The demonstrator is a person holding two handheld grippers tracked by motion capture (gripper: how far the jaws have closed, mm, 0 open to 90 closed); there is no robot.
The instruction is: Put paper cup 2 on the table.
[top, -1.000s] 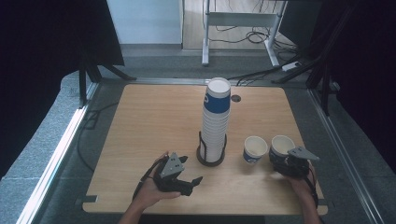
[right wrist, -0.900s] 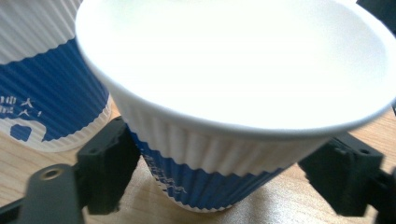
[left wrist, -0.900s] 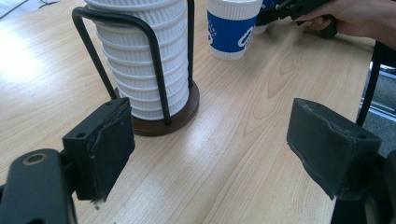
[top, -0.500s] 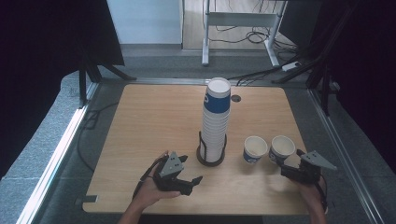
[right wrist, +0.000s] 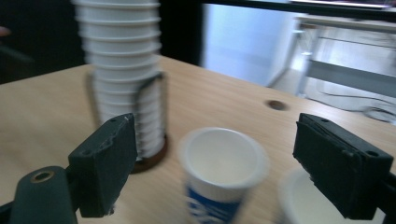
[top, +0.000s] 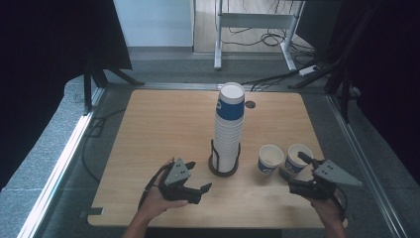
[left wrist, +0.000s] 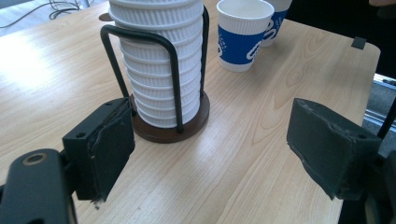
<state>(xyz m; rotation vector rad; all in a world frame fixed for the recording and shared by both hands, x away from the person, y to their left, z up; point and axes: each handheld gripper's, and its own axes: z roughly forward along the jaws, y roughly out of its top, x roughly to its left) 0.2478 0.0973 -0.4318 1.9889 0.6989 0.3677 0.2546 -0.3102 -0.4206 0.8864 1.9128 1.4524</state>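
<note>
Right tool (top: 296,173) sits at the lower right of the high view, raised off the table (top: 163,129), its jaws spread wide and gripping nothing — they have just been opening, and no cup is between them. Its tips lie just below and beside the right cup (top: 299,157), which stands upright on the table, apart from the pads. In the right gripper view the two black pads (right wrist: 109,163) frame the scene at lower left and lower right; the left cup (right wrist: 223,170) stands in the lower middle, blurred, well past the pads, and the rim of the right cup (right wrist: 296,198) shows at the lower right corner.

Left tool (top: 200,191) lies at the lower middle of the high view, held in the left hand (top: 156,203), released and empty, its jaws pointing toward the right of the frame. In the left gripper view its pads (left wrist: 105,144) stand apart over bare wood — the cup stack (left wrist: 161,60) in its wire holder (left wrist: 170,93) rises at upper middle, with the left cup (left wrist: 243,39) to the upper right of it.

In the high view the tall stack (top: 229,129) stands at the frame's centre, and the left cup (top: 270,158) stands just right of its base, close beside the right cup.
</note>
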